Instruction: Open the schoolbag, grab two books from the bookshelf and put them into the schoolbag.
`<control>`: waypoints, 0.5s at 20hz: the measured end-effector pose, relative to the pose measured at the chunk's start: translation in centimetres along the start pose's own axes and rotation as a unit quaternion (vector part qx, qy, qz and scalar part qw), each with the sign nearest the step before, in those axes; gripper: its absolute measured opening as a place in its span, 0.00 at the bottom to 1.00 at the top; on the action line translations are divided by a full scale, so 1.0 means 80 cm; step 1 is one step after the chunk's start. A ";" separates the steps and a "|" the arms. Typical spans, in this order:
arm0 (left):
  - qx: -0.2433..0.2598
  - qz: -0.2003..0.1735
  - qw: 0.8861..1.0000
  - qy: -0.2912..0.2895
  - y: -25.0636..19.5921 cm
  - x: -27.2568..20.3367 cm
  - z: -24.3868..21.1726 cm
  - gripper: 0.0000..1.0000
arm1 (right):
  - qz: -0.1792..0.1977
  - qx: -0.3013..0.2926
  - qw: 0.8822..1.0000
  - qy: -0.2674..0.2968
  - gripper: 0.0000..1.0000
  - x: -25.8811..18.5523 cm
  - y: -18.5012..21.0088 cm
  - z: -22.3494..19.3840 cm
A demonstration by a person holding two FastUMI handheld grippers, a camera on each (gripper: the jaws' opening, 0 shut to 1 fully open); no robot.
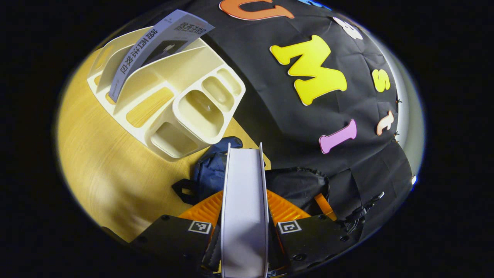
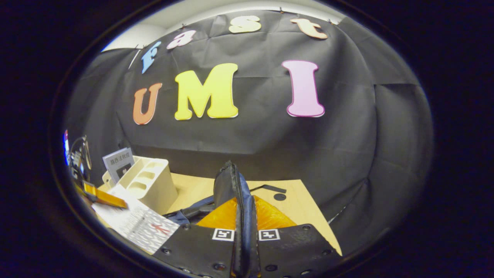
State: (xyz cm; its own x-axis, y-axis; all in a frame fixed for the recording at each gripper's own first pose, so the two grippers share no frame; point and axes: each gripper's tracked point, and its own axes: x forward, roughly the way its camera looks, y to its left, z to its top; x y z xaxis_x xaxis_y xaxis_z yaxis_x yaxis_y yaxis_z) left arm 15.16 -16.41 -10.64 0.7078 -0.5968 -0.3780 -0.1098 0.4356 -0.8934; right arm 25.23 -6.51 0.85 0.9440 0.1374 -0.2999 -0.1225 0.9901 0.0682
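Note:
A white book (image 1: 244, 208) stands edge-on in my left gripper (image 1: 244, 200), both fingers pressed on its covers. Just beyond and below it lies the dark blue and black schoolbag (image 1: 210, 170). The cream bookshelf (image 1: 170, 100) stands farther off on the table, with a second pale book (image 1: 154, 46) leaning in its back slot. My right gripper (image 2: 243, 210) is shut on the schoolbag's zippered edge (image 2: 233, 181) and holds it upright. In the right gripper view, the left gripper (image 2: 102, 196) shows at the far left with the held book (image 2: 135, 224), next to the bookshelf (image 2: 150, 181).
The wooden table (image 1: 96, 166) stretches left of the bag and shelf. A black strap (image 2: 268, 188) of the bag lies on the table (image 2: 305, 208) behind my right gripper. The black cloth wall stands close behind the shelf and bag.

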 end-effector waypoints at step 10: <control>-0.055 -0.008 0.998 -0.002 -0.039 0.139 -0.052 0.49 | 0.021 -0.002 1.000 -0.023 0.08 -0.009 0.009 0.017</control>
State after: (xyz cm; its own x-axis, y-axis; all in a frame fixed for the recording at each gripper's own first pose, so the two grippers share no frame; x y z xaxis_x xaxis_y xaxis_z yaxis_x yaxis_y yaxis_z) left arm 20.45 -27.20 -13.10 0.7134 -0.6002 -0.3617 -0.1741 0.3482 -0.9211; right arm 24.86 -5.93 2.42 0.9509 0.1769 -0.2538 -0.1629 0.9838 0.0753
